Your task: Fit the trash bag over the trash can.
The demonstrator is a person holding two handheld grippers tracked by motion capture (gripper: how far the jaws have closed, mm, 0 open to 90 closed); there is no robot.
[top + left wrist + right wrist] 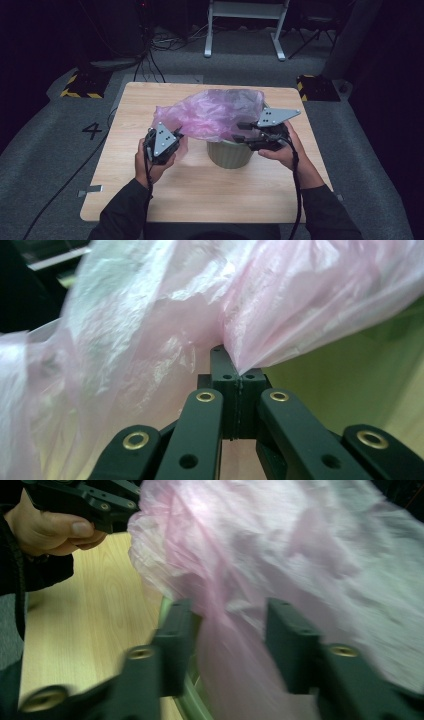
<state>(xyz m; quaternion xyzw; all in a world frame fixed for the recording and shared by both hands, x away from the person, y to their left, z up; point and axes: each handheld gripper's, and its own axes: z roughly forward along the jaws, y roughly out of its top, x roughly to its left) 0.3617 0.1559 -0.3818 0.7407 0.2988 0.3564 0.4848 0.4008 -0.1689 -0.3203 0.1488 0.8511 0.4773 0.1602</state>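
The left gripper (239, 385), seen in the lower centre of its own view, has its two black jaws pressed fully together with a fold of the pink plastic bag (165, 340) pinched at their tips; the film fans out from that pinch toward the upper left and upper right of the frame. In the high view the same gripper (176, 136) sits left of centre, gripped in the person's left hand (150, 162), at the bag's left edge. The right gripper (230, 640), in its own view, has its jaws standing partly apart in the lower half of the frame, with a twisted strand of bag (280, 555) running down between them; the frame is blurred and contact of the pads with the film cannot be confirmed. In the high view the right gripper (241, 132) lies right of centre, held in the right hand (285, 150), at the bag's right side. The bag (210, 112) is spread across the top of a green bin (230, 154), which stands near the middle of the wooden table (200, 195), between the two grippers
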